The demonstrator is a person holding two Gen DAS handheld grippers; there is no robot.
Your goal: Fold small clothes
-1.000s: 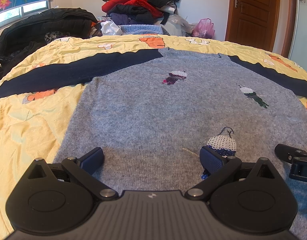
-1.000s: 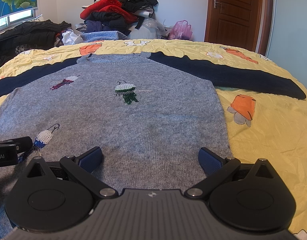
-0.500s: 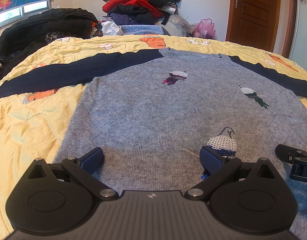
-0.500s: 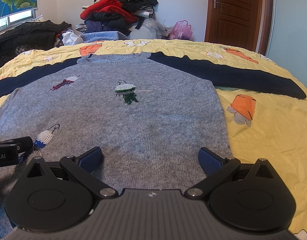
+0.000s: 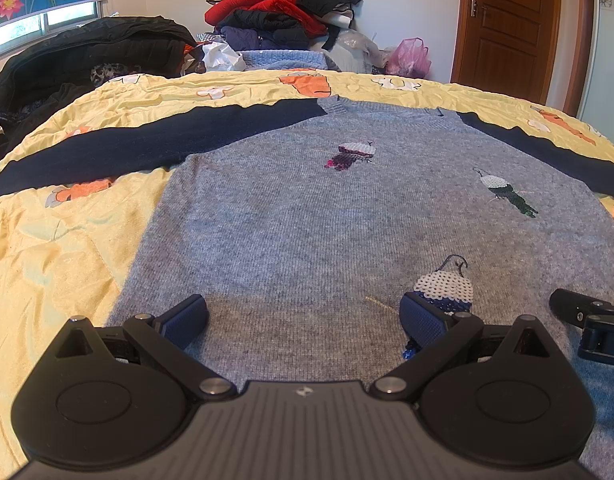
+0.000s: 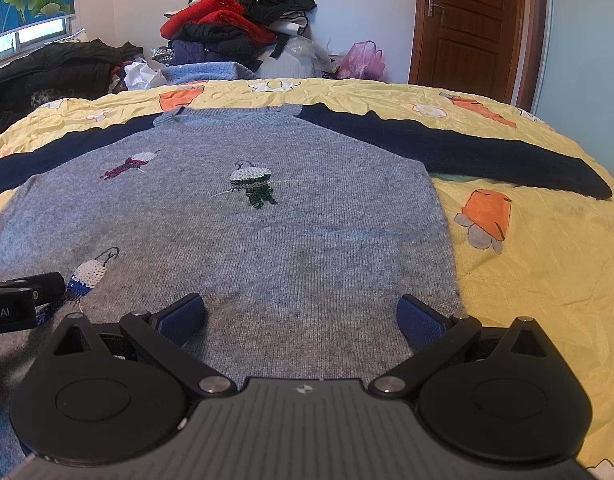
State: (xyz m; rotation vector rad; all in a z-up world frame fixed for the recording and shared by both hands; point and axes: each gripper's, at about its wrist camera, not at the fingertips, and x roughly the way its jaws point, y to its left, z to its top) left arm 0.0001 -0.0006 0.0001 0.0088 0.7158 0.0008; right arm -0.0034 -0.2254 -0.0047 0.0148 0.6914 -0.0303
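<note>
While both grippers wait spread and empty, the grey sweater (image 5: 307, 220) fills mid-frame on the yellow bedspread (image 5: 47, 248), hem nearest left gripper (image 5: 303, 316) and right gripper (image 6: 301, 314), collar toward frame top.

A grey knit sweater (image 5: 307, 232) with navy sleeves lies flat, front up, on the yellow bedspread (image 5: 47, 248). Its collar is at the far end, hem near, sleeves spread left and right; sequined figures dot its front.
</note>
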